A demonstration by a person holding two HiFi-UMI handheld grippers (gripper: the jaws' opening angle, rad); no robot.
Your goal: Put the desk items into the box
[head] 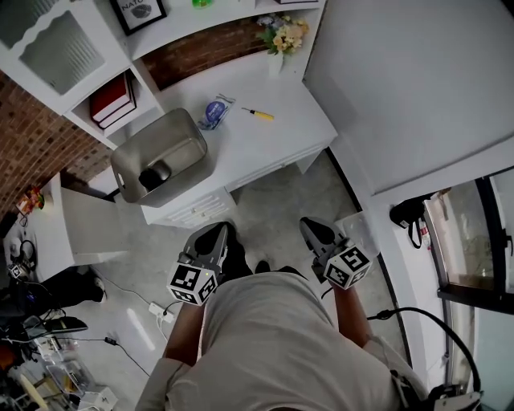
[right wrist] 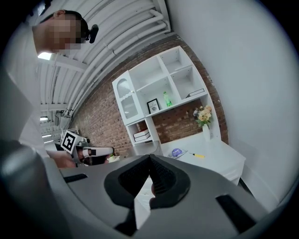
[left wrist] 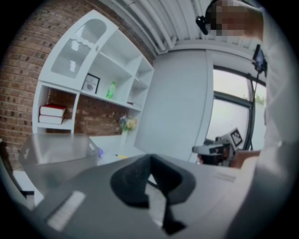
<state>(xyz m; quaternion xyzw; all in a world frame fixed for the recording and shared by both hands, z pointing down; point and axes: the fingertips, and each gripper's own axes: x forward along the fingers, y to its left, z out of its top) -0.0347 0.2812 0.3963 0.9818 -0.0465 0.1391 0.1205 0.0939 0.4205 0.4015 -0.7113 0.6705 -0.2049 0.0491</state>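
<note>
A grey see-through box (head: 186,132) stands on the left part of the white desk (head: 265,144), with a dark item (head: 156,173) lying inside it. Just right of the box, on the desk top, lie a packaged blue roll (head: 215,111) and a small yellow screwdriver (head: 259,114). Both grippers hang over the floor in front of the desk, well short of it. My left gripper (head: 218,233) is shut and holds nothing. My right gripper (head: 312,228) is shut and empty too. In the right gripper view the blue roll (right wrist: 177,152) and screwdriver (right wrist: 198,156) show beyond its jaws.
A vase of flowers (head: 279,38) stands at the desk's back right. White shelves above hold red books (head: 112,98) and a framed picture (head: 140,12). A low white cabinet (head: 68,233) sits left of the desk, and cables and a power strip (head: 161,311) lie on the floor.
</note>
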